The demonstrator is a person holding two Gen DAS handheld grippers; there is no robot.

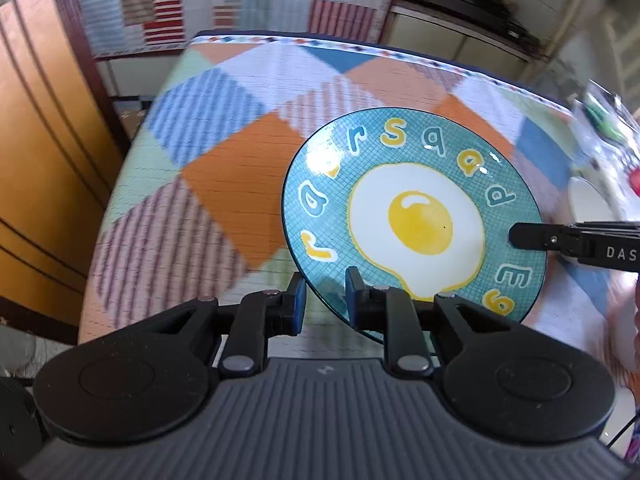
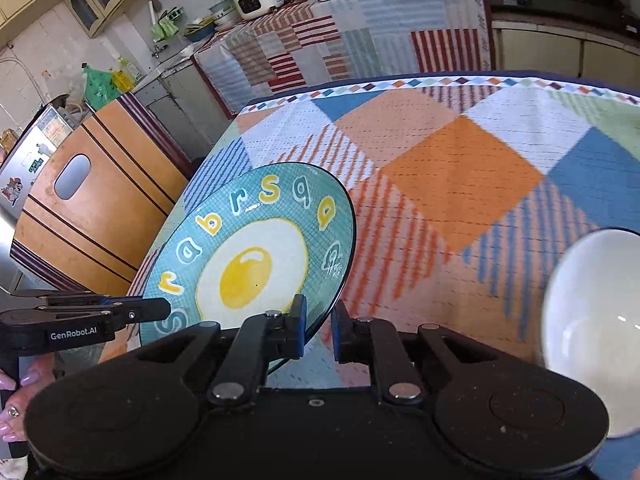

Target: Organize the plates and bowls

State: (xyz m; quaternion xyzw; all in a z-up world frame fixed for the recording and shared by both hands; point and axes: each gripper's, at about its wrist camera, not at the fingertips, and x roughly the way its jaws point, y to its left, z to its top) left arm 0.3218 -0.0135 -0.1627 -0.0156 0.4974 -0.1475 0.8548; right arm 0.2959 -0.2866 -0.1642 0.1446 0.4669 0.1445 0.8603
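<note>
A teal plate [image 1: 416,216] with a fried-egg picture and yellow letters is held tilted above the checked tablecloth [image 1: 224,184]. My left gripper [image 1: 325,300] is shut on its near rim, one pad on each side. My right gripper [image 2: 318,330] is shut on the opposite rim of the same plate [image 2: 256,248]. The right gripper also shows in the left wrist view [image 1: 520,236] on the plate's right edge, and the left gripper shows in the right wrist view [image 2: 160,312] on its left edge. A white bowl [image 2: 596,328] lies to the right.
A wooden cabinet [image 2: 100,216] stands left of the table. A cloth-covered counter [image 2: 340,32] with appliances stands behind the table. The white bowl's edge [image 1: 588,204] and green and red items [image 1: 604,120] show at the right of the left wrist view.
</note>
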